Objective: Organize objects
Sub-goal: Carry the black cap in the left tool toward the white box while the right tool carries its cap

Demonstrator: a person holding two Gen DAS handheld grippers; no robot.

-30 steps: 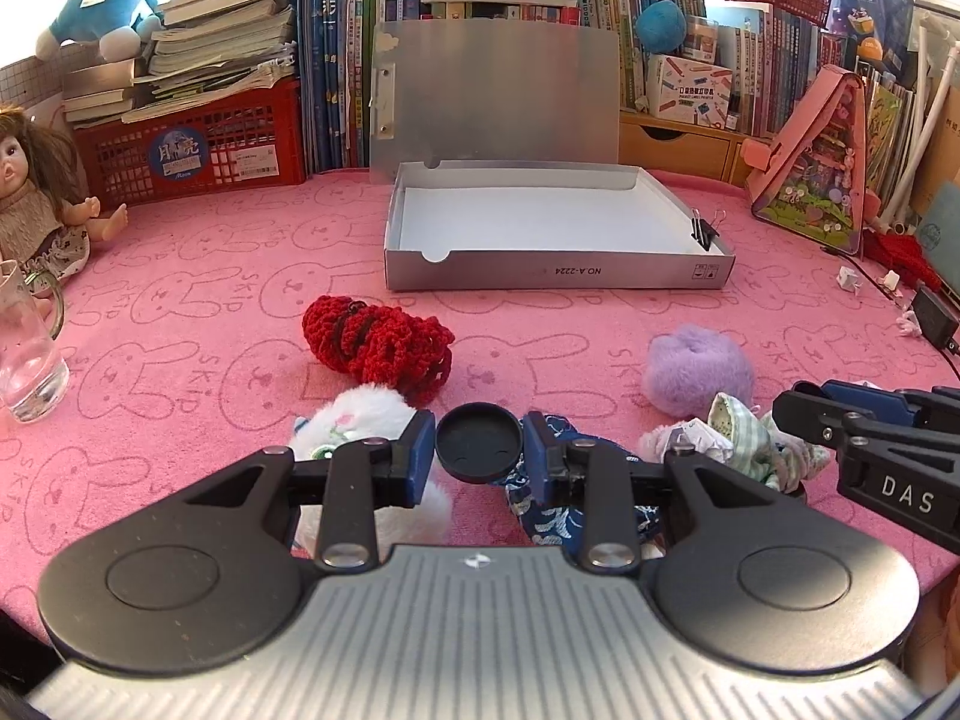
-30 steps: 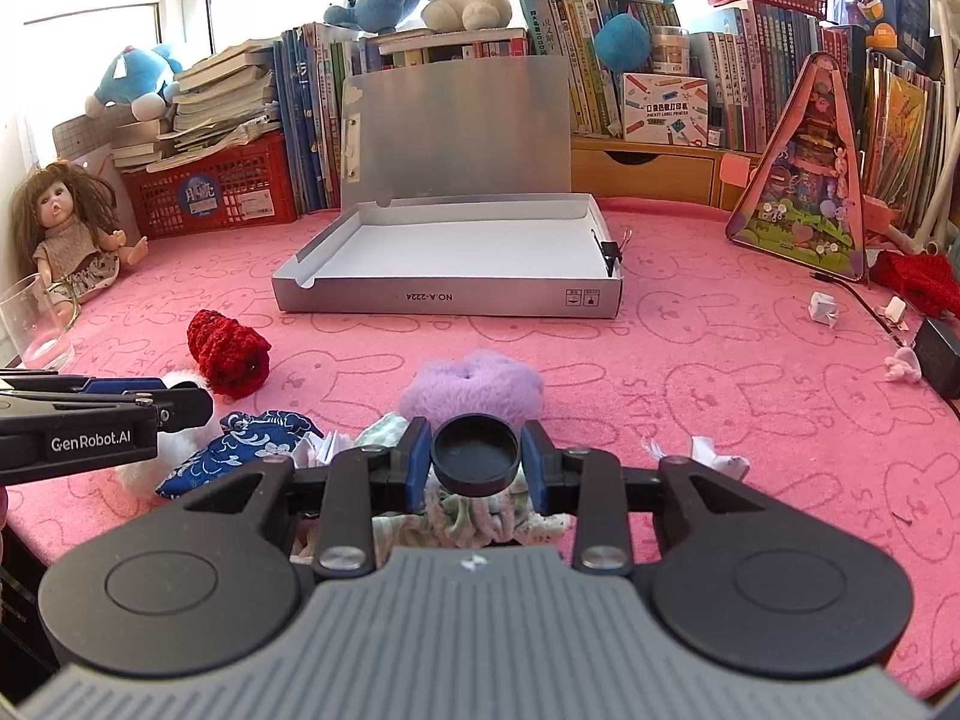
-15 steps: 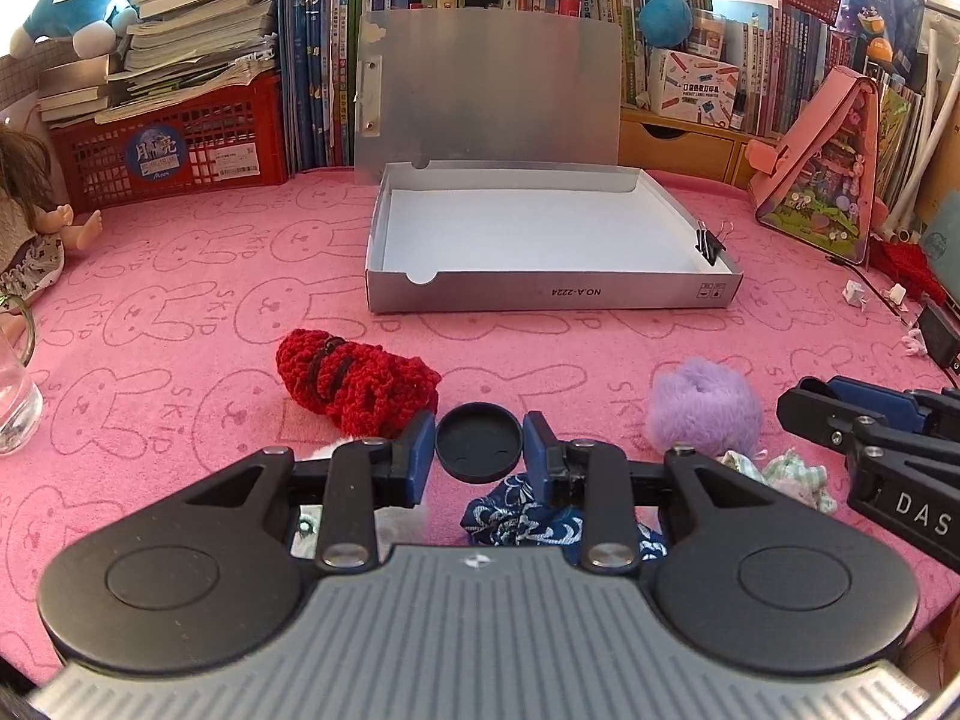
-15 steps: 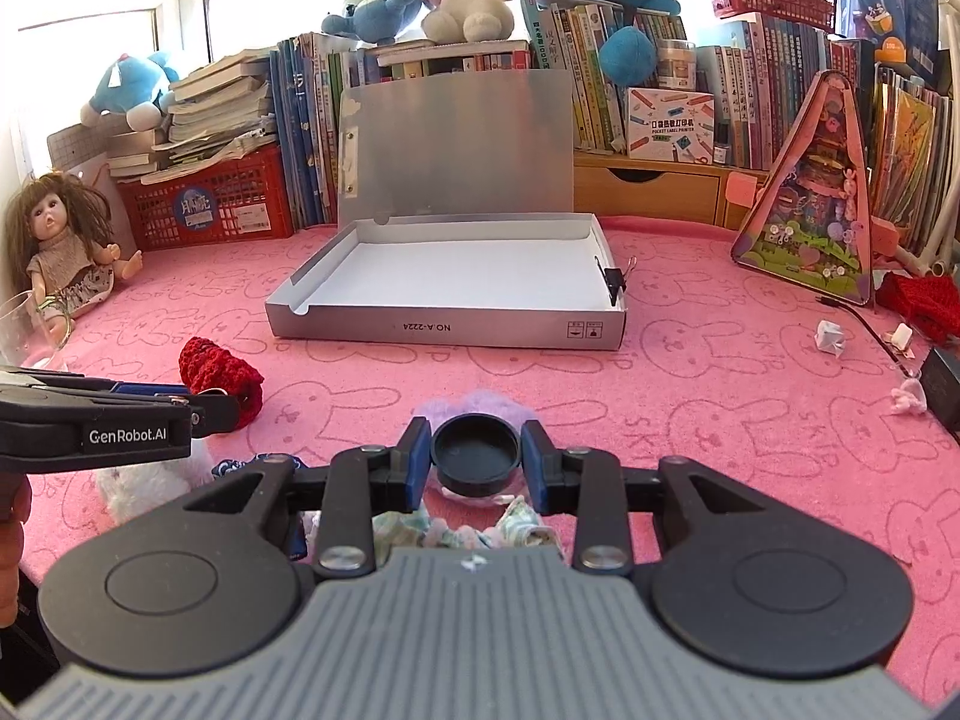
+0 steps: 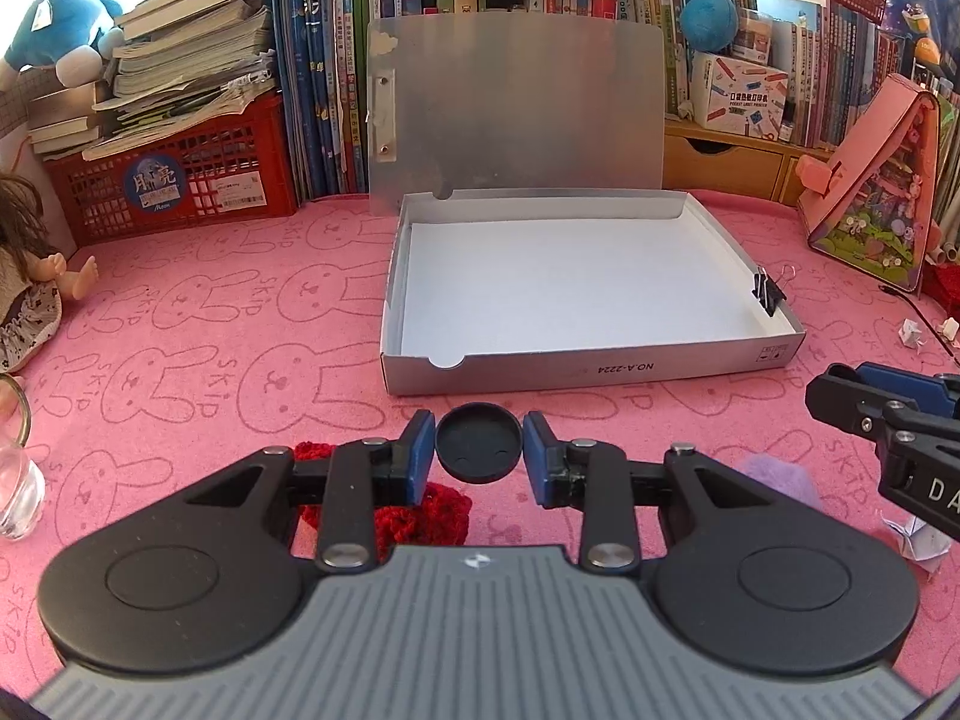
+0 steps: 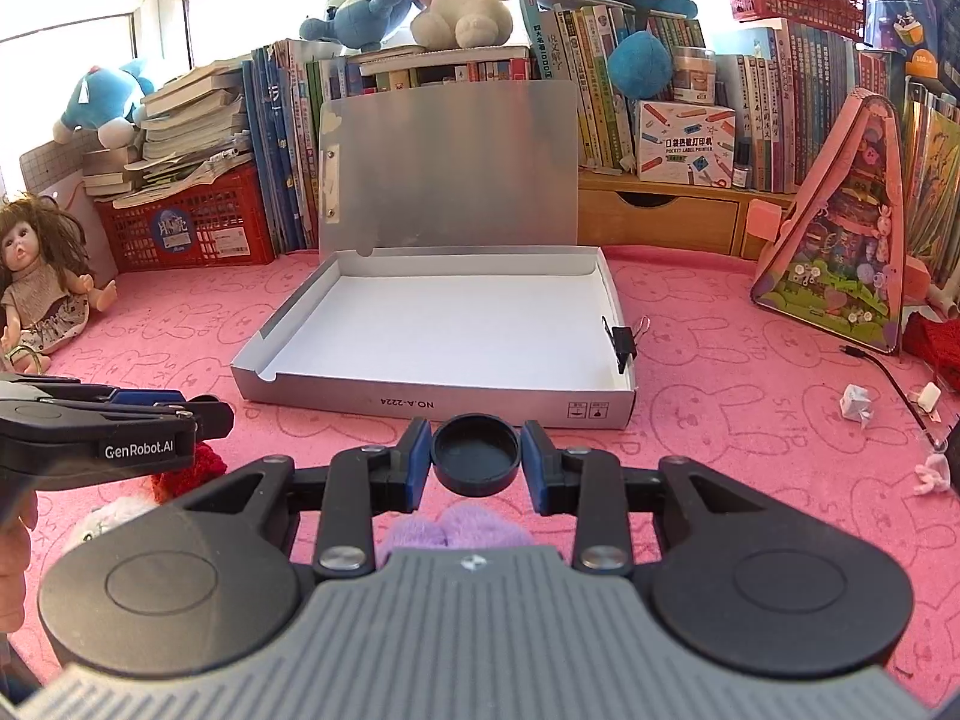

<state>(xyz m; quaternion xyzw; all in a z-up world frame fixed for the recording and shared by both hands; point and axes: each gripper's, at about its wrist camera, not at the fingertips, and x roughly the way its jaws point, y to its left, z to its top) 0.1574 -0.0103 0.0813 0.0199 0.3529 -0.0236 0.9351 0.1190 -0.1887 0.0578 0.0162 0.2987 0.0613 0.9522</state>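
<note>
Sunlit window (image 6: 90,24) behind crowded bookshelves (image 6: 660,60); pink tabletop (image 6: 720,396).

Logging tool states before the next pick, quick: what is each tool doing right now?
Left tool: fingers apart, open, holding nothing.
Right tool: fingers apart, open, holding nothing.

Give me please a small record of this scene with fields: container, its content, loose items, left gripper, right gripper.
container: silver box, lid upright, on pink bunny mat
content: none visible; a black binder clip sits on its right wall
loose items: red knitted piece, purple fluffy piece, both near the grippers
left gripper: jaws apart, holding nothing, above the red knitted piece
right gripper: jaws apart, holding nothing, above the purple fluffy piece
</note>
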